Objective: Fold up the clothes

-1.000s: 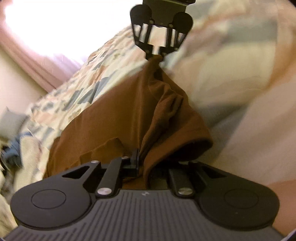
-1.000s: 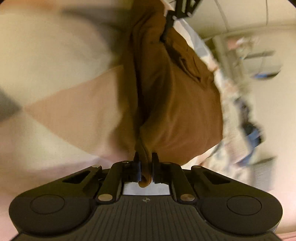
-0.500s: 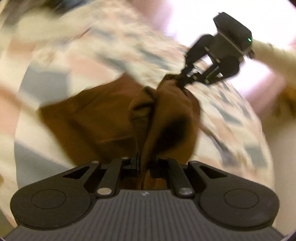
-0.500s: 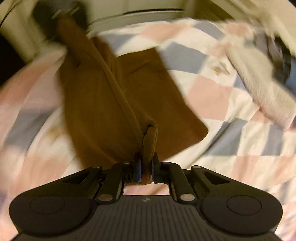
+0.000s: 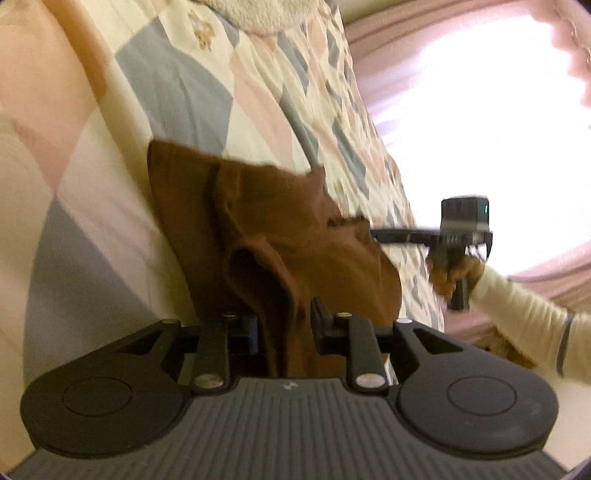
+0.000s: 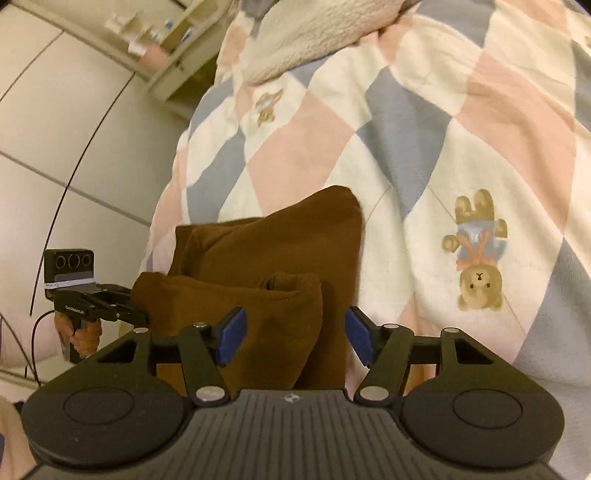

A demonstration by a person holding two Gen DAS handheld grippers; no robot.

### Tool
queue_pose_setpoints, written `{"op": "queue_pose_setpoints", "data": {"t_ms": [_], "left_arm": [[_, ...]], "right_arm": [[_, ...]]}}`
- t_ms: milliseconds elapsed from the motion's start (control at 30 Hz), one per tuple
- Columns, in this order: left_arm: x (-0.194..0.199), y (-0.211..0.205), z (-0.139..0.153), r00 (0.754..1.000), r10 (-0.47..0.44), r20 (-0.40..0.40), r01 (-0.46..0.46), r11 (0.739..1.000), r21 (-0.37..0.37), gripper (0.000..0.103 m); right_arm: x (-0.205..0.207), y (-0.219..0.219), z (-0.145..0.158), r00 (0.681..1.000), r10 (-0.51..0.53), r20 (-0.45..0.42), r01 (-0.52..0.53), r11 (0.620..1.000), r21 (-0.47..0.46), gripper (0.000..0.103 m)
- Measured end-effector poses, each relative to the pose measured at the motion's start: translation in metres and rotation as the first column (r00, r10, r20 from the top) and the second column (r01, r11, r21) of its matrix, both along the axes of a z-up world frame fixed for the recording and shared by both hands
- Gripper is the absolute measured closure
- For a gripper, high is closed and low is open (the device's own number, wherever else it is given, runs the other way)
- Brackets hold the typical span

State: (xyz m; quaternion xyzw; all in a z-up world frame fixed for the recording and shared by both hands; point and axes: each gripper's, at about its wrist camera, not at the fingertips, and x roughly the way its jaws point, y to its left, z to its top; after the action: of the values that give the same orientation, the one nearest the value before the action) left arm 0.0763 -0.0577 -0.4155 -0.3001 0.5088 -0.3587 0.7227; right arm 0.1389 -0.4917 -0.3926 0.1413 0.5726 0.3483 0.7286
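Note:
A brown garment (image 5: 280,221) lies folded over on the patchwork quilt (image 5: 177,85). My left gripper (image 5: 286,326) has its jaws opening, only slightly apart, and a thick fold of the garment still hangs loosely between them. My right gripper (image 6: 295,334) is also opening; its blue pads (image 6: 232,332) stand wide on either side of the garment's near fold (image 6: 280,236) without pressing it. Each view shows the other gripper at the garment's far edge: the right gripper (image 5: 373,234) held by a hand (image 5: 454,273), and the left gripper (image 6: 142,314).
A fluffy cream blanket (image 6: 306,33) lies further up the quilt (image 6: 424,129), which carries a teddy-bear print (image 6: 476,251). A bright curtained window (image 5: 480,110) is beyond the bed. A shelf unit (image 6: 166,48) and a thin black cable (image 6: 74,147) stand by the wall.
Both grippers rolled over and swung the garment across, laying it folded on the quilt. The right jaws opened wide off the cloth; the left jaws parted slightly.

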Motion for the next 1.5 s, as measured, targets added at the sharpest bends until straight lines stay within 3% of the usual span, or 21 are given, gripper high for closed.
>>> {"op": "queue_pose_setpoints", "data": {"t_ms": [33, 67, 100, 133, 267, 367, 500, 733, 967, 1067, 1167, 1200, 1267, 1333, 1400, 1433, 1500], "left_arm": [[0.002, -0.001, 0.001, 1.000, -0.002, 0.020, 0.002, 1.000, 0.010, 0.092], [0.003, -0.003, 0.004, 0.999, -0.008, 0.050, 0.007, 1.000, 0.030, 0.098], [0.002, -0.005, 0.009, 0.997, -0.013, 0.080, 0.009, 0.999, 0.051, 0.098], [-0.002, -0.004, 0.015, 0.994, -0.015, 0.113, 0.008, 0.998, 0.064, 0.099], [-0.003, 0.000, 0.040, 0.970, 0.005, 0.243, -0.030, 0.995, 0.099, 0.099], [0.012, -0.005, 0.039, 0.967, 0.016, 0.254, -0.048, 0.992, 0.120, 0.099], [0.025, -0.008, 0.027, 0.973, 0.001, 0.233, -0.039, 0.986, 0.161, 0.099], [0.041, -0.009, 0.022, 0.964, 0.002, 0.267, -0.046, 0.986, 0.160, 0.099], [0.048, -0.003, 0.003, 0.970, 0.045, 0.238, -0.090, 0.979, 0.183, 0.099], [0.055, -0.001, -0.009, 0.983, 0.044, 0.178, -0.082, 0.974, 0.213, 0.099], [0.059, 0.001, -0.009, 0.988, 0.054, 0.148, -0.087, 0.969, 0.231, 0.099], [0.059, 0.002, -0.003, 0.986, 0.060, 0.157, -0.099, 0.962, 0.253, 0.094], [0.058, 0.009, 0.010, 0.981, 0.097, 0.165, -0.143, 0.946, 0.291, 0.091], [0.056, 0.013, 0.028, 0.972, 0.129, 0.199, -0.196, 0.908, 0.371, 0.096], [0.049, 0.010, 0.051, 0.957, 0.112, 0.268, -0.227, 0.862, 0.454, 0.096], [0.044, 0.003, 0.062, 0.952, 0.082, 0.296, -0.221, 0.851, 0.476, 0.096], [0.030, -0.022, 0.080, 0.944, 0.002, 0.329, -0.172, 0.854, 0.491, 0.096]], "right_arm": [[0.000, 0.003, -0.003, 1.000, -0.005, -0.002, 0.005, 1.000, -0.001, 0.043], [0.001, 0.008, -0.007, 1.000, 0.002, -0.005, -0.002, 1.000, 0.007, 0.050], [0.001, 0.013, -0.010, 1.000, 0.009, -0.008, -0.009, 1.000, 0.014, 0.082], [0.001, 0.017, -0.008, 1.000, 0.014, 0.009, -0.015, 1.000, 0.024, 0.098], [-0.004, 0.015, 0.021, 0.990, -0.031, 0.141, 0.023, 0.998, 0.058, 0.098], [0.001, 0.014, 0.035, 0.978, -0.072, 0.197, 0.057, 0.995, 0.083, 0.099], [0.016, 0.025, 0.016, 0.982, -0.072, 0.175, 0.071, 0.997, 0.014, 0.099], [0.024, 0.024, 0.011, 0.969, -0.122, 0.214, 0.117, 0.993, 0.033, 0.099], [0.037, 0.038, -0.020, 0.967, -0.151, 0.205, 0.155, 0.988, -0.001, 0.099], [0.041, 0.041, -0.030, 0.962, -0.166, 0.218, 0.176, 0.984, -0.027, 0.099], [0.038, 0.043, -0.039, 0.962, -0.198, 0.187, 0.213, 0.975, -0.060, 0.087], [0.037, 0.042, -0.039, 0.959, -0.227, 0.169, 0.239, 0.969, -0.056, 0.079], [0.032, 0.043, -0.023, 0.939, -0.268, 0.217, 0.295, 0.950, -0.102, 0.057], [0.021, 0.041, 0.002, 0.894, -0.310, 0.323, 0.382, 0.904, -0.191, 0.055], [0.005, 0.033, 0.027, 0.832, -0.370, 0.414, 0.497, 0.829, -0.257, 0.057], [-0.008, 0.029, 0.040, 0.799, -0.386, 0.462, 0.537, 0.803, -0.258, 0.057], [-0.049, 0.031, 0.063, 0.733, -0.393, 0.556, 0.574, 0.795, -0.195, 0.057]]}}
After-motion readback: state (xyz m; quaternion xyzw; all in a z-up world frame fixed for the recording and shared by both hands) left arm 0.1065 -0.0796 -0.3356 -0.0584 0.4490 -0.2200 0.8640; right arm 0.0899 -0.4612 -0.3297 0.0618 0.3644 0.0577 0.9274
